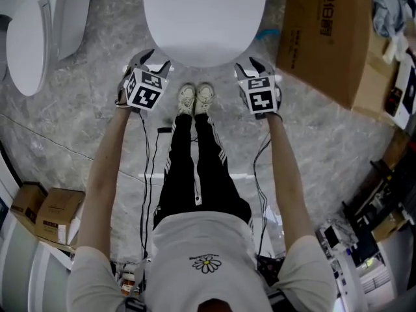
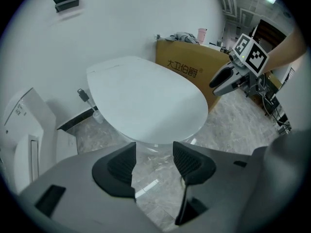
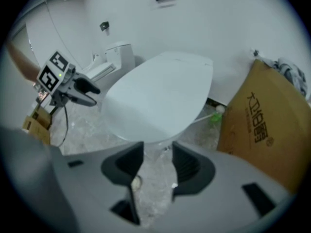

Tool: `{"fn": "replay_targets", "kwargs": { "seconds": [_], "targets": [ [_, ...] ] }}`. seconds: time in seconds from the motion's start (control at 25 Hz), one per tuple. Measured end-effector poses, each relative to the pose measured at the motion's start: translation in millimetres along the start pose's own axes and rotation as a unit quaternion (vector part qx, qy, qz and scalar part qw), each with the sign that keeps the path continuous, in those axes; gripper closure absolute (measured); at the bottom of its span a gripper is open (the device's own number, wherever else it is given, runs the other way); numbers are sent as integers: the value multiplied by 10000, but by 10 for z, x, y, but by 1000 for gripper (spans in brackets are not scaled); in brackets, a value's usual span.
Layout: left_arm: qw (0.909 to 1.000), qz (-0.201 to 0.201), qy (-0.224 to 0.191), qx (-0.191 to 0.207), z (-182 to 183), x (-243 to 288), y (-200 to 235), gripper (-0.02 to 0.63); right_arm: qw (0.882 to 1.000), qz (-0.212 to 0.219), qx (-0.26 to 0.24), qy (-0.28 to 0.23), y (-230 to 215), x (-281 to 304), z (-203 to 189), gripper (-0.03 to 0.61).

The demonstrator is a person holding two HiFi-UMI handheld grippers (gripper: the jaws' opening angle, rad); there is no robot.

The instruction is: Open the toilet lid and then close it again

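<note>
Toilet lid point(image 1: 205, 18): it is seen lying flat and closed on the bowl, white and unmarked. Its rounded front edge is turned towards the person.

Left gripper point(image 2: 154, 161): it is held at the left of the lid's front edge and pointed steeply down. Its jaws are spread, and only grey floor is seen between the pads. The lid's rim is seen just beyond the tips, and no pad is pressed on it.

Right gripper point(image 3: 158, 161): it is held at the right of the lid's front edge, level with the other gripper and also tilted steeply down. Its jaws are parted and nothing is pinched between them. The rim is seen just past the tips, untouched.

Shoes point(image 1: 195, 98): a pale pair is planted close together, just short of the lid's front edge and between the two grippers.

Floor point(image 1: 84, 109): grey marbled tiles are seen all round the bowl.

Cardboard box point(image 1: 325, 38): a large brown one is propped to the right of the bowl, with clutter piled behind it.

Second toilet point(image 1: 32, 38): it is seen at the far left, well apart from the first.

Small boxes point(image 1: 45, 210): two are stacked by the left edge of the head view.

Wall point(image 2: 121, 23): it is plain white and seen behind the bowl.
</note>
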State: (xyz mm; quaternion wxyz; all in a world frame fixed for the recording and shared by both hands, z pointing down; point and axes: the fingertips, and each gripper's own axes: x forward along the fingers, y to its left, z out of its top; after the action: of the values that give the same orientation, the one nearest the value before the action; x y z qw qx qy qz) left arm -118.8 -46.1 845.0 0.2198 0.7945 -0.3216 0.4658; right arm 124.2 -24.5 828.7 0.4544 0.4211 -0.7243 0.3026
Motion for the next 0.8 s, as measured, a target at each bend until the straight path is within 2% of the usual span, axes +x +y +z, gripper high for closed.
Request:
{"fn": "replay_targets", "kwargs": {
  "seconds": [0.12,0.24,0.4,0.64,0.8],
  "targets": [
    [9996,189,-186,-90,260,-302,184,360,9994,-228,138,-237,-110,-337,230,376],
    [9972,485,-556,-92,752,-599,487,359,9954,-582,271,-708,-338,-652,688,380],
    [9905,755,-1131,-213,1401,-1200,653,360,9862,-861,463,-1337,-503,-1264,1248,385],
    [9742,998,-2005,-284,2111,-2167,592,367,9571,-1345,839,-2424,-527,-2389,1862,403],
    [9528,1289,-2741,-221,2520,-2900,375,391,9349,-1464,858,-3117,-340,-3167,2167,417]
  ]
}}
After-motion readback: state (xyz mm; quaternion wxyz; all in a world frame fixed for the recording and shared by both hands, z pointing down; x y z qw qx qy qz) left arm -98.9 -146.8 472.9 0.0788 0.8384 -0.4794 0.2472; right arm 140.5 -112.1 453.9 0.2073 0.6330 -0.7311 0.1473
